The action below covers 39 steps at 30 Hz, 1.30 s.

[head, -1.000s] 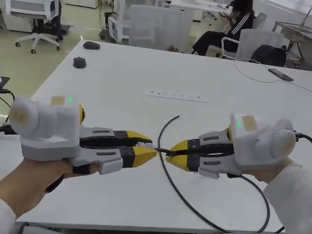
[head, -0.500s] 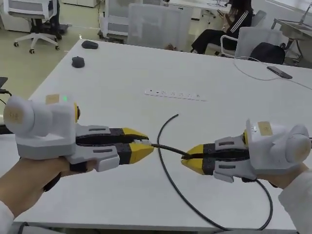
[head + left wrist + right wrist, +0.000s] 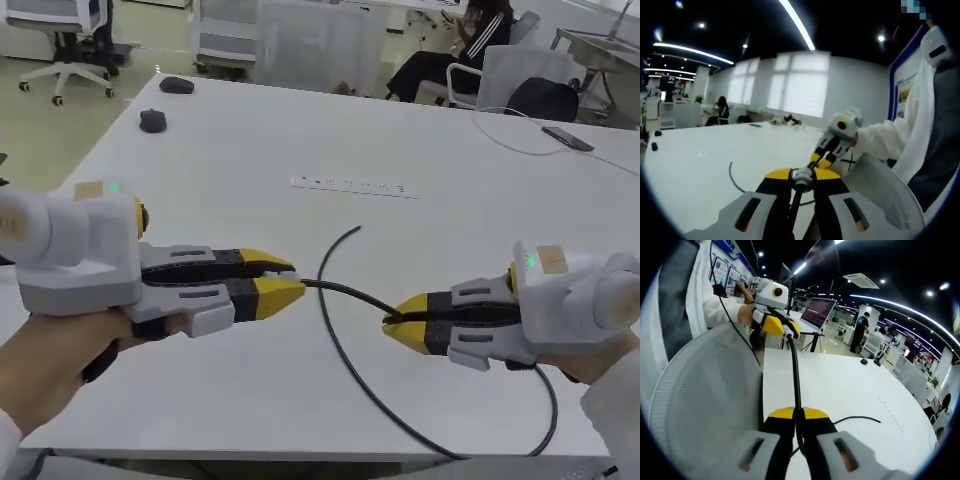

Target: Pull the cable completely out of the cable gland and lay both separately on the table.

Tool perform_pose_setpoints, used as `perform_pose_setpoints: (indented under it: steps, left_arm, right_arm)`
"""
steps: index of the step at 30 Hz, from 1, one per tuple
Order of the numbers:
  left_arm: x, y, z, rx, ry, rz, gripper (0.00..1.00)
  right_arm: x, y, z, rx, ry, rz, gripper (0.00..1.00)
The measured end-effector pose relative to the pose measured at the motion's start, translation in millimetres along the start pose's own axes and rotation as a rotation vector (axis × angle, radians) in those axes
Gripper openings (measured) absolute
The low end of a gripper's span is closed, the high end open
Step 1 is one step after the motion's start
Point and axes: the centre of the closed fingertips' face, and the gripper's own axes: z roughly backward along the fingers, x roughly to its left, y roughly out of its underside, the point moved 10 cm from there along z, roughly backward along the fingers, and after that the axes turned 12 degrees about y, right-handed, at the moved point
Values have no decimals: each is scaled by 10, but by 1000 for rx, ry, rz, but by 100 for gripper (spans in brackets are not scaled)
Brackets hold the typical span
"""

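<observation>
Low and closest in the head view, over the near part of the white table point(image 3: 450, 230): on one side the left gripper point(image 3: 292, 279), jaws pressed together on the pale cable gland point(image 3: 801, 175), plain between the yellow tips in the left gripper view; on the other side the right gripper point(image 3: 393, 322), jaws pinched tight on the black cable point(image 3: 345, 292). Between the two tips, held apart, a short span of cable in the air, running from gland to right jaws. Under and beyond that, the rest of the cable in a wide loop on the tabletop, free end near mid-table. Farther back, a white power strip point(image 3: 350, 187). Toward the far left edge, a dark mouse point(image 3: 152, 121). Past the table, a seated person point(image 3: 470, 45).
</observation>
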Motion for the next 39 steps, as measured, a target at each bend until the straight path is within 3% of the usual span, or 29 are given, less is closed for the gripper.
perform_pose_setpoints:
  steps: [7,14,17,23,26,30,34,39]
  left_arm:
    - [4,13,-4,10,-1,10,16]
    - [0,28,-26,31,12,10,16]
    - [-4,20,-28,26,18,10,16]
    - [-7,17,-25,22,20,9,16]
    - [-3,16,-32,24,24,6,16]
    - [-6,18,-31,24,26,6,16]
    - [5,17,-24,24,20,7,16]
    - [9,18,-16,20,14,10,16]
  right_arm:
    - [6,14,-57,20,-8,-18,3]
    - [32,-131,-201,-26,-13,-34,10]
    - [138,-204,-362,-45,-68,-12,9]
    - [250,-249,-584,-48,-116,-2,14]
    - [349,-196,-713,14,-195,49,12]
    - [436,-231,-800,-3,-229,36,10]
    - [498,-255,-840,-19,-257,34,0]
    - [490,-173,-862,23,-268,38,4]
